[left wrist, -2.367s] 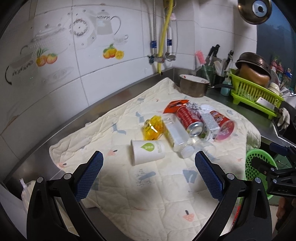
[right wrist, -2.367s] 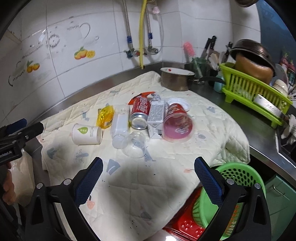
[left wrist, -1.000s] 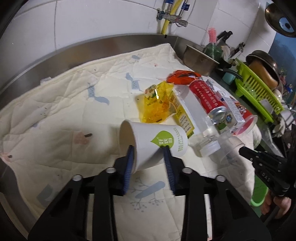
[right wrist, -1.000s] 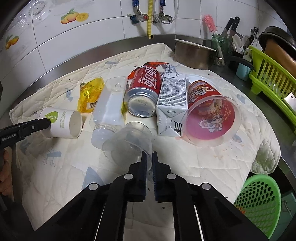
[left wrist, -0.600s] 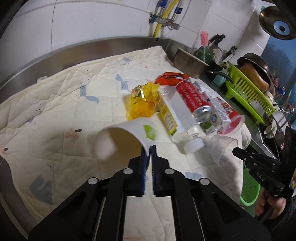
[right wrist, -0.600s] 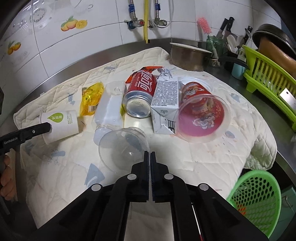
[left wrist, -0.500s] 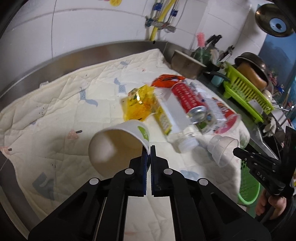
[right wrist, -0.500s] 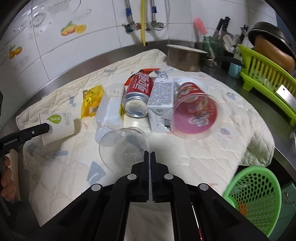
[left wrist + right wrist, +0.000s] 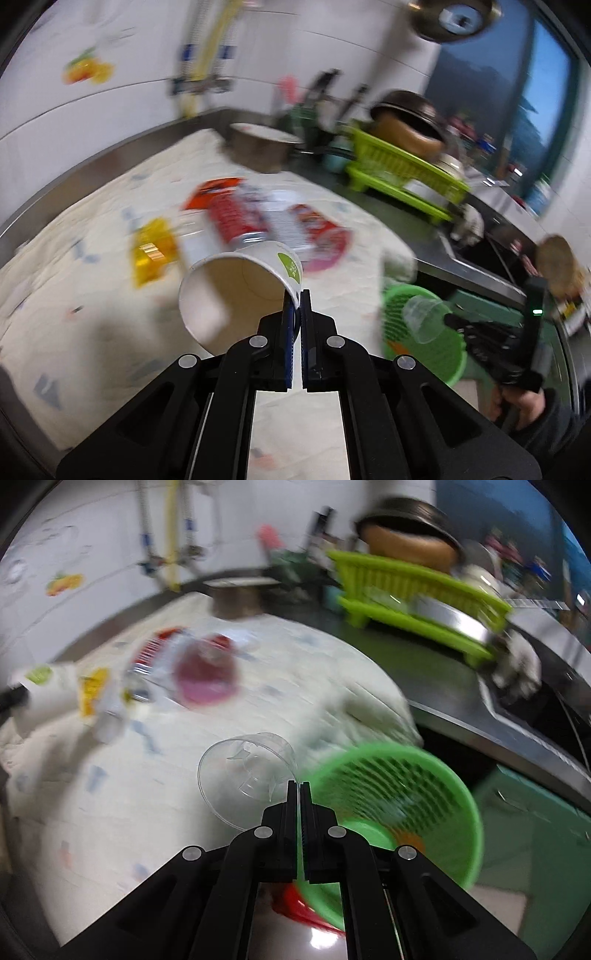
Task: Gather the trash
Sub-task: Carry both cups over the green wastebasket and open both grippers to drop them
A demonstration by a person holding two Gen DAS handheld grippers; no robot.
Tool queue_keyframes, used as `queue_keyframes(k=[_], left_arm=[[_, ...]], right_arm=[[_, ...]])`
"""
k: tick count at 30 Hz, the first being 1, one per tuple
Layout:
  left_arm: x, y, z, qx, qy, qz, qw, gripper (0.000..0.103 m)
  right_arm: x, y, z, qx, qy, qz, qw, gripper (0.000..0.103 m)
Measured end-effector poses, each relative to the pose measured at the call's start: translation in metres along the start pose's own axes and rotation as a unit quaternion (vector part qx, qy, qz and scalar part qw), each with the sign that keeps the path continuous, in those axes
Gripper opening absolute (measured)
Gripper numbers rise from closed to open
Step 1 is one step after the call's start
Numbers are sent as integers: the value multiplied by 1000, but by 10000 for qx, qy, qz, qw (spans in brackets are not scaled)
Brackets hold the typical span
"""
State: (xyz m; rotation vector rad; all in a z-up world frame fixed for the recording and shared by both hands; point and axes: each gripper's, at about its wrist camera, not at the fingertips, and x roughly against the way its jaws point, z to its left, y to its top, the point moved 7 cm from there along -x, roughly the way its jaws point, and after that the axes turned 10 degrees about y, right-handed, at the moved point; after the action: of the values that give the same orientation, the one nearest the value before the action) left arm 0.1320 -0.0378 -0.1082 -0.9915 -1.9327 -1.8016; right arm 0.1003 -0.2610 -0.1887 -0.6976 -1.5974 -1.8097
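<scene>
My left hand-held gripper [image 9: 297, 306] pinches the rim of the white paper cup [image 9: 240, 295] above the tabletop. My right hand-held gripper [image 9: 298, 794] clamps the clear plastic cup [image 9: 245, 773] beside the green mesh basket [image 9: 436, 775]. Neither is binned; the red can [image 9: 232, 218], yellow wrapper [image 9: 153, 245] and pink tub [image 9: 207, 677] remain on the quilted cloth [image 9: 92, 295].

Right gripper [image 9: 298, 788] pinches rim of clear plastic cup [image 9: 246, 775], jaws closed on it, cup mouth facing camera, held above quilted cloth [image 9: 184, 775]. Green basket [image 9: 413, 797] just right, off counter edge. Blurred trash pile far left; white paper cup [image 9: 44, 690] at left edge.
</scene>
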Motion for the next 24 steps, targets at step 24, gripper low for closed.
queue_keyframes(k=[24], left_arm=[[-103,-70,-223,-1705,-1546,1358,9636,2]], right_arm=[[17,-74,-105,-1093,-768,217,9908,42]])
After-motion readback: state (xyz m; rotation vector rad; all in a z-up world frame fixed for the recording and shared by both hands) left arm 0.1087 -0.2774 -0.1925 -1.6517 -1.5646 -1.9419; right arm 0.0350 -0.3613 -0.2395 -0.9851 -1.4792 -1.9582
